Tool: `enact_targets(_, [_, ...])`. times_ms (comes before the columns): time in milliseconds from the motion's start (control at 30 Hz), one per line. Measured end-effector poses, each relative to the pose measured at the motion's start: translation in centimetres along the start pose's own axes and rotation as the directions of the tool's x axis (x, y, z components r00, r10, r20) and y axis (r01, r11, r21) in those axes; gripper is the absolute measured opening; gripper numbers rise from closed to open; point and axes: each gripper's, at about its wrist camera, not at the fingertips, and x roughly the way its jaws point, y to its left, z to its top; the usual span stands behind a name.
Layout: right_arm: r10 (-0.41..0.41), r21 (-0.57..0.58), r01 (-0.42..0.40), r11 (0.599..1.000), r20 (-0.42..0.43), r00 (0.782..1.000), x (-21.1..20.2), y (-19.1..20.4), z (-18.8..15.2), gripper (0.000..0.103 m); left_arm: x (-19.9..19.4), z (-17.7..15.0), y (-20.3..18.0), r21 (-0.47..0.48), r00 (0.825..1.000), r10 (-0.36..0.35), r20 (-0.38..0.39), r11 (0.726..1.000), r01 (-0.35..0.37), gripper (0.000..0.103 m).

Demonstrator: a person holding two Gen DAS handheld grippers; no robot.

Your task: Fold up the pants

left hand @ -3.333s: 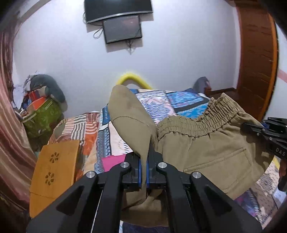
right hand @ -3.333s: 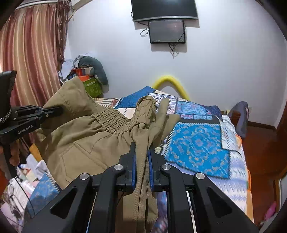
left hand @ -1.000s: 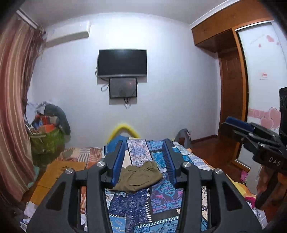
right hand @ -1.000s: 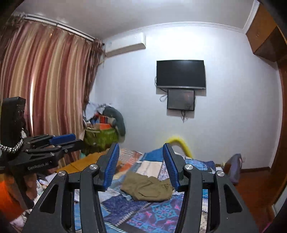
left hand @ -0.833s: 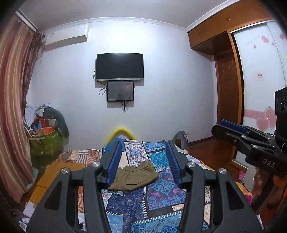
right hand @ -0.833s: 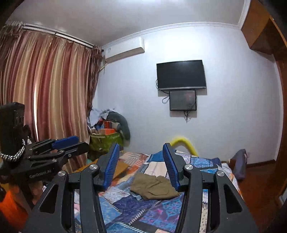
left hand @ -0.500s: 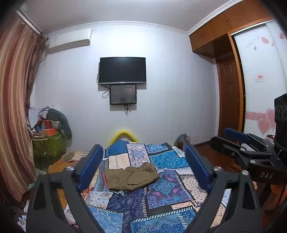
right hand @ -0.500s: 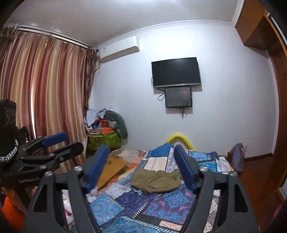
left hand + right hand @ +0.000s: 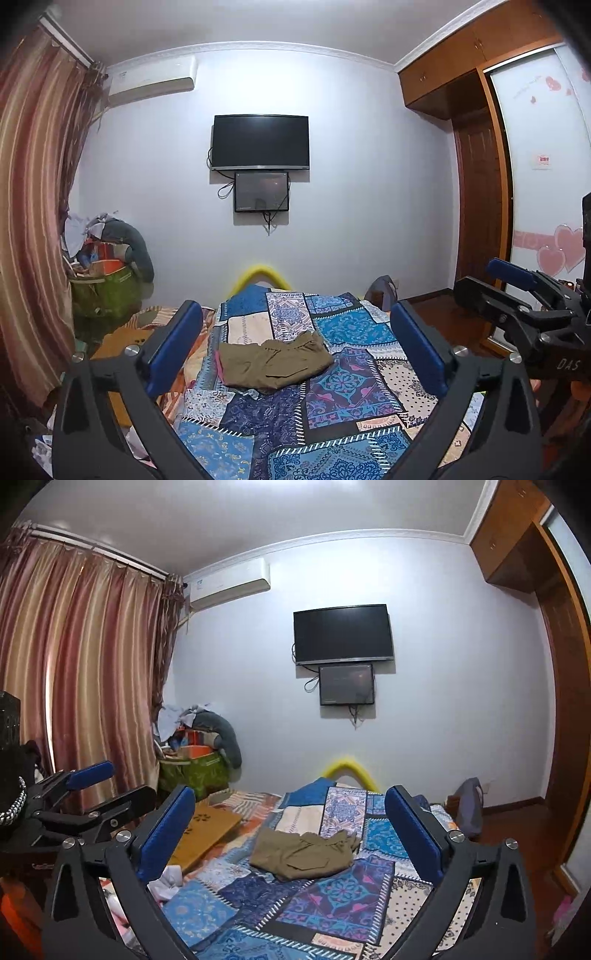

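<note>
One folded pants (image 9: 274, 363) bundle lies crosswise on bed (image 9: 343, 406).

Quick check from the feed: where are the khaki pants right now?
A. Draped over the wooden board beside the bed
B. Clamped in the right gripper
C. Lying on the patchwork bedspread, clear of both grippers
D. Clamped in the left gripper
C: the pants lie in a bundle on the patchwork bedspread, while the left gripper and right gripper, whose jaws have just been opening, stand wide with nothing between them.
</note>
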Motion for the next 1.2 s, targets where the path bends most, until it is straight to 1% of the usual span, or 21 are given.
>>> enact_targets(100, [0.001, 0.003, -0.001, 1.000, -0.008, 1.000, 0.0, 0.0, -0.2, 0.102, 0.2, -0.2, 0.3, -0.013, 1.000, -0.003, -0.009, 1.000, 0.003, 0.102])
enact_targets(267, [0.001, 0.004, -0.001, 1.000, -0.018, 1.000, -0.1, 0.0, -0.7, 0.102, 0.4, -0.4, 0.5, -0.009, 1.000, 0.002, -0.016, 1.000, -0.003, 0.102])
enact_targets(667, [-0.003, 0.002, 0.003, 1.000, -0.040, 0.999, 0.0, 0.0, -0.5, 0.102, 0.8, -0.6, 0.7, -0.022, 0.999, -0.014, -0.030, 1.000, 0.013, 0.103])
enact_targets(900, [-0.002, 0.010, 0.003, 1.000, -0.060, 0.998, 0.1, -0.3, -0.6, 0.102, 1.0, -0.6, 0.7, -0.021, 0.999, -0.012, -0.037, 1.000, 0.011, 0.103])
enact_targets(1200, [-0.009, 0.009, 0.009, 1.000, -0.061, 0.998, -0.1, -0.2, -0.4, 0.102, 1.0, -0.7, 0.6, -0.023, 0.999, -0.019, -0.043, 1.000, 0.018, 0.103])
